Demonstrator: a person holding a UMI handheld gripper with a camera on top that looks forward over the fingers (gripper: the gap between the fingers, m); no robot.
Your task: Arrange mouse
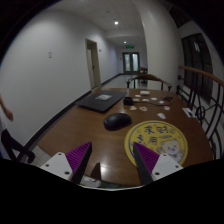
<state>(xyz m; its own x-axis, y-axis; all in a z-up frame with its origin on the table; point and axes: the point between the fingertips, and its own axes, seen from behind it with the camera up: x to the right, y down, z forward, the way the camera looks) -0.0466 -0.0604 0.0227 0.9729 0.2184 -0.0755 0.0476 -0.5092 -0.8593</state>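
One view only, from the gripper (113, 160): its two fingers stand wide apart and hold nothing; the mouse (117, 121) lies on the wooden table (75, 125), ahead of the fingers and almost centred between them, its long axis running across the line of approach; a yellow round mat (160, 140) lies just beside it, a laptop (99, 102) farther back.

wooden table (75, 125), closed laptop (98, 102), yellow mat (162, 142)

One camera only, riding on the gripper (112, 160), set just above the near table (70, 128) edge, facing along it toward the corridor doors (131, 62).
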